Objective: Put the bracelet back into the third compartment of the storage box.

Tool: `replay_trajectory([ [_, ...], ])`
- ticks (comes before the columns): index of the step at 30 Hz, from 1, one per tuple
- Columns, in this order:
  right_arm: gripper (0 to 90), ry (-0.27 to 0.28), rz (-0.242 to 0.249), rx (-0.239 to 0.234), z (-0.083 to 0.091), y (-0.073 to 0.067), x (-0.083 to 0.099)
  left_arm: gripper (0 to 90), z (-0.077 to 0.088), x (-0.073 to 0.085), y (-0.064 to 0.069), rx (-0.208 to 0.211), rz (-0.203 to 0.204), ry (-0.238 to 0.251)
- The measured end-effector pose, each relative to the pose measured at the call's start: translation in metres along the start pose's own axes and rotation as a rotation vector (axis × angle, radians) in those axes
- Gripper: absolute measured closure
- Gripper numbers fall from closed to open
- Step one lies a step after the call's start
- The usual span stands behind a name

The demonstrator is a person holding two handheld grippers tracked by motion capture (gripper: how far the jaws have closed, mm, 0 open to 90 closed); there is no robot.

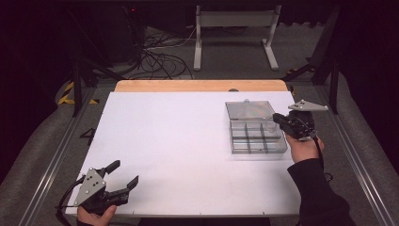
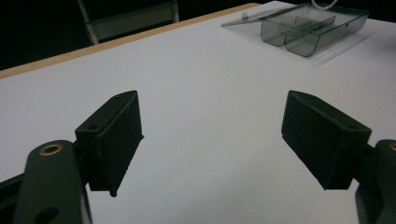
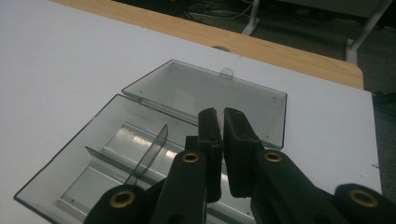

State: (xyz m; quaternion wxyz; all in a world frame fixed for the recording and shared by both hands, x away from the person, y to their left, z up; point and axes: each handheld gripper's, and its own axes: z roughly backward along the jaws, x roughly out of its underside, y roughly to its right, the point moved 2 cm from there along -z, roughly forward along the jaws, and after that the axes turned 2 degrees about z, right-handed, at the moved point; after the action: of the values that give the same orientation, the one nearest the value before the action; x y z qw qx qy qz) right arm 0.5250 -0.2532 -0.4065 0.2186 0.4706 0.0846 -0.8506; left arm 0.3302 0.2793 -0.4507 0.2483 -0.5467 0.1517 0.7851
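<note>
From above, my right tongs (image 1: 278, 119) sit at the right edge of the clear compartment box (image 1: 256, 136), which lies open on the far right part of the white counter (image 1: 179, 146), its lid (image 1: 249, 109) folded flat behind it toward the wooden edge. There seems to be a pale string of beads at the box's right compartment, just by my tips, though it is too faint here to be sure. If I am putting something down there, I judge the good way is to lower straight into one cell, keep clear of the thin dividers, and only then let go. My right forearm comes up from the lower right, wrist bent inward over the box. My left tongs (image 1: 123, 175) rest near the front left corner, well apart from the box.

Along my left tongs (image 2: 212, 140), the jaws stand wide with bare counter between them and nothing held. The box (image 2: 308, 30) sits far off at the upper right, a beaded loop (image 2: 324, 3) showing at its back edge.

Along my right tongs (image 3: 222, 140), the jaws are pressed nearly together, pointing down and forward over the tray, tips above the hinge line where the lid (image 3: 210, 93) meets the tray. I cannot tell whether anything thin is pinched between them. A divider (image 3: 152, 151) stands just to the left, so I should drift no further that way.
</note>
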Motion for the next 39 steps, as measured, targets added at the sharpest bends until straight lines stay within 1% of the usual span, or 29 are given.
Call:
replay_trajectory([
  [5, 86.0, -0.012, -0.004, 0.02, -0.007, 0.0, 0.002, 20.9, 0.0, 0.0, 0.0, 0.0, 0.001, 0.001],
  [8, 85.9, -0.019, -0.012, 0.026, -0.011, 0.001, 0.003, 20.9, 0.0, 0.0, -0.001, -0.002, -0.007, 0.001],
  [10, 86.0, -0.025, -0.02, 0.024, -0.013, 0.001, 0.005, 20.9, 0.0, 0.0, -0.001, -0.002, -0.008, 0.001],
  [12, 85.9, -0.029, -0.028, 0.023, -0.016, 0.002, 0.007, 20.9, 0.0, 0.0, 0.0, 0.0, 0.001, 0.001],
  [16, 85.9, -0.039, -0.048, 0.018, -0.02, 0.003, 0.01, 20.9, 0.0, 0.0, 0.0, 0.0, -0.001, -0.001],
  [21, 85.9, -0.05, -0.06, 0.018, -0.026, 0.005, 0.014, 20.9, 0.0, 0.0, 0.0, 0.0, -0.001, -0.001],
  [27, 85.7, -0.063, -0.086, 0.0, -0.032, 0.007, 0.018, 20.9, 0.0, 0.0, 0.0, 0.0, -0.005, -0.002],
  [30, 85.6, -0.071, -0.098, -0.006, -0.035, 0.008, 0.021, 20.9, 0.0, 0.0, 0.0, 0.001, 0.001, -0.001],
  [34, 84.7, -0.075, -0.105, 0.0, -0.036, 0.01, 0.022, 20.9, 0.0, 0.0, -0.001, 0.001, -0.005, -0.001],
  [35, 83.6, -0.077, -0.1, 0.004, -0.036, 0.011, 0.022, 20.9, 0.0, 0.0, -0.001, 0.001, -0.005, -0.001],
  [36, 80.6, -0.077, -0.093, 0.012, -0.036, 0.011, 0.022, 20.9, 0.0, 0.0, 0.0, 0.001, -0.004, -0.001],
  [38, 72.0, -0.069, -0.086, 0.02, -0.034, 0.013, 0.022, 20.9, 0.0, 0.0, 0.0, 0.002, -0.004, -0.001],
  [39, 69.3, -0.06, -0.091, 0.015, -0.033, 0.014, 0.022, 20.9, -0.001, 0.0, -0.001, 0.002, -0.004, -0.002],
])
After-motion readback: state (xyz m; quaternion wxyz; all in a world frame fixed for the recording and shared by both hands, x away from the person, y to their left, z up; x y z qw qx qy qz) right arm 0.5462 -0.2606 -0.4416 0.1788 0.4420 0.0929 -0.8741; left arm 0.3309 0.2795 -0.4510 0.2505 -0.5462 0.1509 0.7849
